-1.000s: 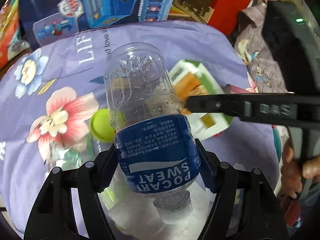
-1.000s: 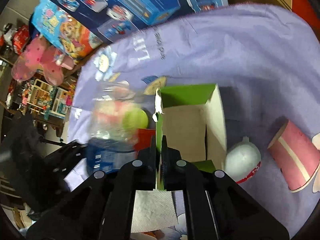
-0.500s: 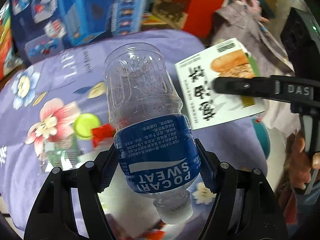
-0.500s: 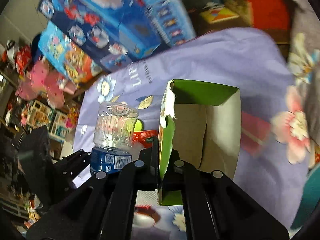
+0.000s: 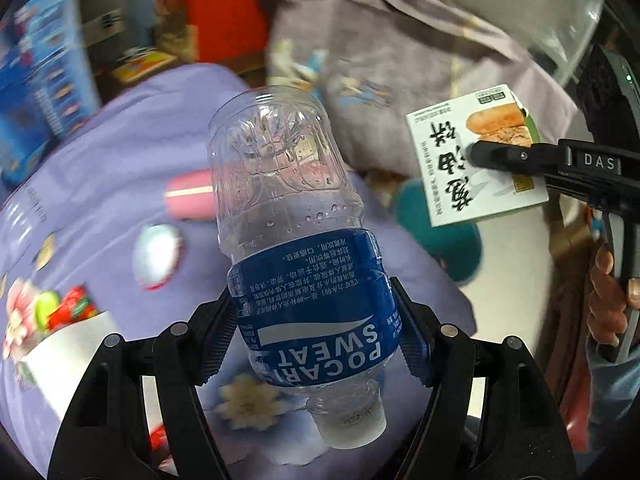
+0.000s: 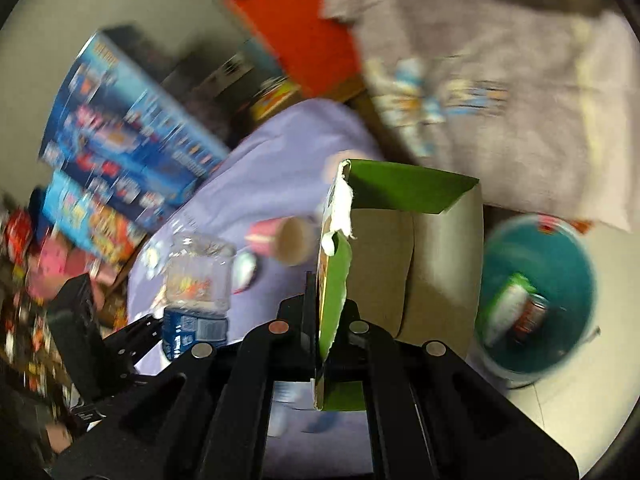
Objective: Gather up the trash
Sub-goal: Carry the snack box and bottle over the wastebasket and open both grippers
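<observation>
My left gripper (image 5: 312, 320) is shut on an empty clear bottle (image 5: 288, 216) with a blue Pocari Sweat label, cap end toward me, held above the purple flowered cloth (image 5: 100, 152). It also shows in the right wrist view (image 6: 198, 280). My right gripper (image 6: 320, 322) is shut on the torn wall of an open green and white food box (image 6: 400, 248), held in the air. The box also shows in the left wrist view (image 5: 476, 156). A teal bin (image 6: 552, 292) with trash inside stands on the floor to the right, below the box.
On the cloth lie a pink paper cup (image 5: 188, 200), a white and red egg-shaped wrapper (image 5: 156, 256), a green cap (image 5: 46, 306), a red wrapper (image 5: 72, 306) and a white napkin (image 5: 68, 356). Toy boxes (image 6: 128, 140) and a grey garment (image 6: 500, 60) stand behind.
Both grippers have swung to the right with the bottle and the box, away from the cloth's middle. The teal bin has come into view.
</observation>
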